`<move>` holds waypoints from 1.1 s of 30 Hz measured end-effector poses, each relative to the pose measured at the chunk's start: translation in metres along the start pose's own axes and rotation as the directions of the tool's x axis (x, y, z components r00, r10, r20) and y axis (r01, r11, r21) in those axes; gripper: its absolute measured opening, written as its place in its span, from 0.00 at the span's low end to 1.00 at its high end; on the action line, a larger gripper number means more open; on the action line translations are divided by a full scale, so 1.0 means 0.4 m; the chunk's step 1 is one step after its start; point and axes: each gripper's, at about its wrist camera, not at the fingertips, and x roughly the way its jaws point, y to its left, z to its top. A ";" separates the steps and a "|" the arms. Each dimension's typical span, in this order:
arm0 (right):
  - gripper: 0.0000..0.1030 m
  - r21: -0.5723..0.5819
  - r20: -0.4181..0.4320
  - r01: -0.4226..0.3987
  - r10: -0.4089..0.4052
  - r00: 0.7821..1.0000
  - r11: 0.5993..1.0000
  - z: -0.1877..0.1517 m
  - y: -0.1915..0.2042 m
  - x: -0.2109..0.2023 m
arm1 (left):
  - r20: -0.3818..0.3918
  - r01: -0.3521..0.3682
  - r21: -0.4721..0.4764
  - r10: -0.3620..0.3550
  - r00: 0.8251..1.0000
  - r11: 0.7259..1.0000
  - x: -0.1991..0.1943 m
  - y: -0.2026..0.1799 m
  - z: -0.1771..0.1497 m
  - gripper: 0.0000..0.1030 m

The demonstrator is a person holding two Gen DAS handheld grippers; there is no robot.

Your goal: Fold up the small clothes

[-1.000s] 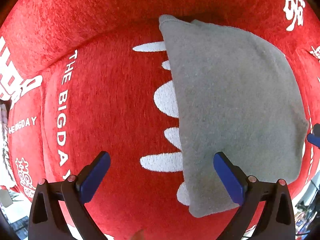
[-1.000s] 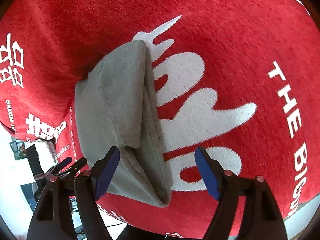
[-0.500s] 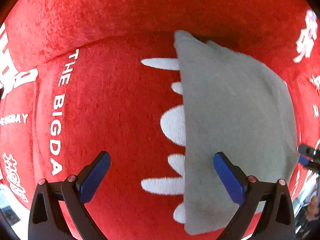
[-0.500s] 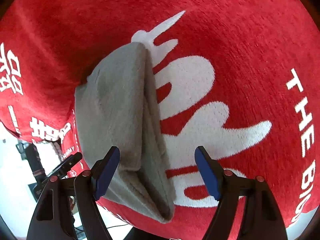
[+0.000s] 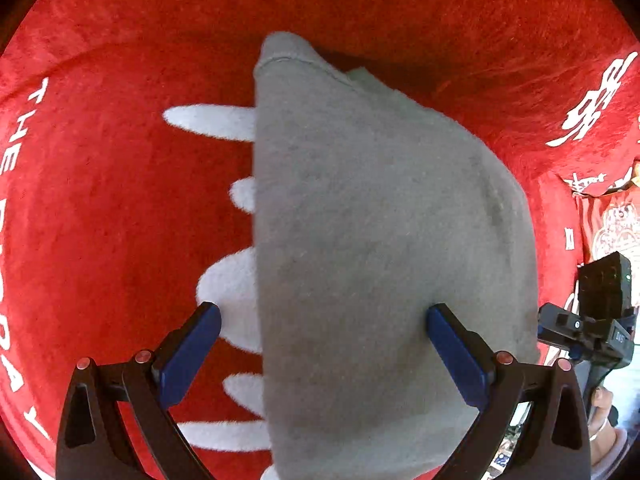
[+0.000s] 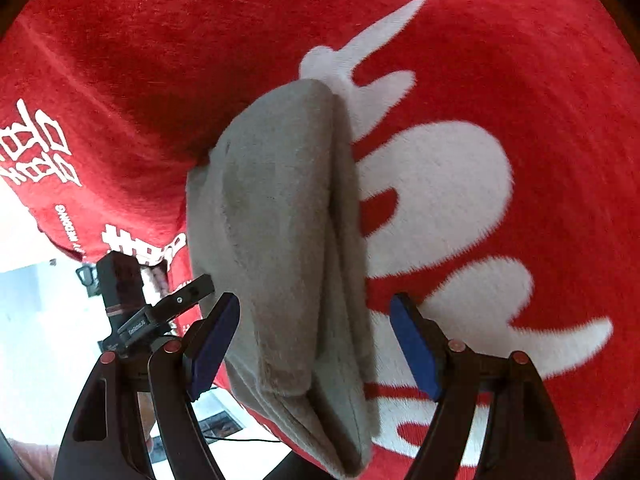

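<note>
left gripper (image 5: 323,348) shifted right, now straddling grey garment (image 5: 372,248) edge | right gripper (image 6: 314,344) moved closer

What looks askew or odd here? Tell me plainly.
Nothing is spilled or damaged. The grey garment lies folded on the red cover, but its layers are not flush: in the right wrist view the edges at the near end splay apart. Both the left gripper and right gripper are open and hold nothing.

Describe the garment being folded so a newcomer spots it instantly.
Start at the red plush cover with big white lettering. On it lies the grey garment, folded into stacked layers. It is the only grey, unprinted piece, and it partly covers the white design.
</note>
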 end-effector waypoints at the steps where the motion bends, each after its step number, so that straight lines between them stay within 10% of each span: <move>1: 0.78 -0.006 -0.003 -0.012 0.012 1.000 1.000 0.006 0.003 0.004 | 0.001 0.004 0.004 -0.004 1.000 1.000 0.002 -0.005 0.001 1.00; 16: 0.83 -0.027 -0.021 -0.106 0.105 0.994 0.994 0.046 0.055 0.085 | 0.025 -0.006 0.067 0.004 1.000 0.998 0.029 -0.085 0.039 0.90; 17: 0.78 -0.029 -0.021 -0.099 0.098 0.995 0.995 0.046 0.059 0.087 | 0.038 -0.004 0.067 0.001 0.999 0.998 0.021 -0.085 0.033 0.81; 19: 0.38 -0.040 -0.032 -0.046 0.044 0.999 0.998 0.039 0.065 0.093 | 0.056 0.000 0.071 -0.004 0.998 0.998 -0.013 -0.067 0.017 0.66; 23: 0.32 -0.033 -0.008 -0.095 0.094 0.995 0.995 0.024 0.081 0.082 | 0.070 0.017 0.099 -0.024 0.997 0.995 -0.067 -0.060 0.006 0.45; 33: 0.30 -0.027 0.014 -0.206 0.207 0.978 0.978 -0.072 0.229 0.053 | 0.105 0.102 0.172 -0.121 0.987 0.980 -0.242 -0.018 -0.071 0.40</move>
